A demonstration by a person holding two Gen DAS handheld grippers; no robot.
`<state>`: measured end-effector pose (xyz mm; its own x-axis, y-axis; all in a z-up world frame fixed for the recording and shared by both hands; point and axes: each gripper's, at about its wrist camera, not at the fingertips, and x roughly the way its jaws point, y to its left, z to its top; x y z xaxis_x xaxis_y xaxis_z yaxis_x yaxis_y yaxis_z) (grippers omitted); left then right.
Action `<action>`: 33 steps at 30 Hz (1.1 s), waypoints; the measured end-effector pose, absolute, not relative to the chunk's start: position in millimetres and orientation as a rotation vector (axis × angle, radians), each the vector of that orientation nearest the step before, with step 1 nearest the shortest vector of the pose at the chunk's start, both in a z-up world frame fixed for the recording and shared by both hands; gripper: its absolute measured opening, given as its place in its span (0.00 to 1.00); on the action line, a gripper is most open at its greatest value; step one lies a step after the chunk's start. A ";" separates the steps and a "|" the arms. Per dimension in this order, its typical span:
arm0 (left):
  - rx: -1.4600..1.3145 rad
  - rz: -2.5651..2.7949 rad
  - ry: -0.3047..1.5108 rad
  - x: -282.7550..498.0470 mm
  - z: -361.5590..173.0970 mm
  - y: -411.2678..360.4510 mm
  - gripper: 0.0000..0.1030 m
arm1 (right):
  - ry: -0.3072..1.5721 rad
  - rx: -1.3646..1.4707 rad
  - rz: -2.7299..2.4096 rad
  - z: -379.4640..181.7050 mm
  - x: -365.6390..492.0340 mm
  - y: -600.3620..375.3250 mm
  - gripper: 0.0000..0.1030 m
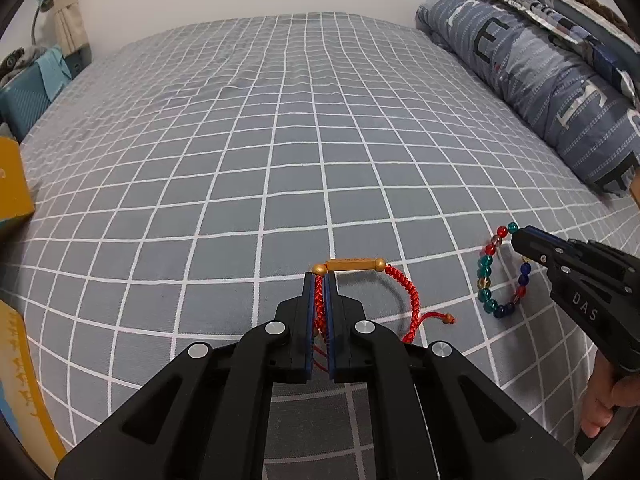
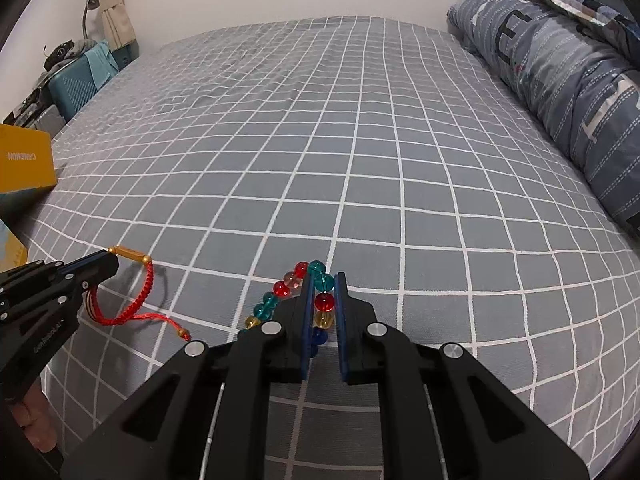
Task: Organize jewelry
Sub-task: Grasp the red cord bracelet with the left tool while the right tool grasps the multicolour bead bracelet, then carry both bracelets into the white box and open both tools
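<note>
We note a bed covered by a grey checked sheet (image 1: 280, 152); a rolled blue quilt (image 1: 532, 80) lies along its right edge and a yellow box (image 2: 24, 164) stands at the left edge. The left gripper (image 1: 320, 276) is pressed together on the red braided bracelet (image 1: 412, 296), pinching the cord just below its gold bar; the rest of the loop trails to the right over the sheet. The right gripper (image 2: 324, 280) pinches one side of the multicoloured bead bracelet (image 2: 276, 300), several beads sitting between its blue pads (image 2: 342, 320); the remaining beads curve to the left. The two bracelets are near each other, apart.
</note>
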<state>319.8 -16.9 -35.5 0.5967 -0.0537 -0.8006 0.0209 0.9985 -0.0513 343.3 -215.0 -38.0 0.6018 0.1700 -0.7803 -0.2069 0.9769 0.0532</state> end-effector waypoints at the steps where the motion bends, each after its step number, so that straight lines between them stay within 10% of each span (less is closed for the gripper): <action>1: -0.042 -0.041 0.928 320.0 -33.2 -16.6 0.04 | 0.896 -0.037 0.217 -35.3 343.1 -215.5 0.09; 33: -0.056 0.080 0.843 239.8 74.0 26.3 0.04 | 0.750 0.006 0.180 97.9 249.1 -195.3 0.09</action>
<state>239.8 26.3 74.0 0.6625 0.0483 -0.7475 -0.0925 0.9956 -0.0176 249.1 -195.3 97.9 0.7168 0.1649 -0.6775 -0.1607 0.9845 0.0696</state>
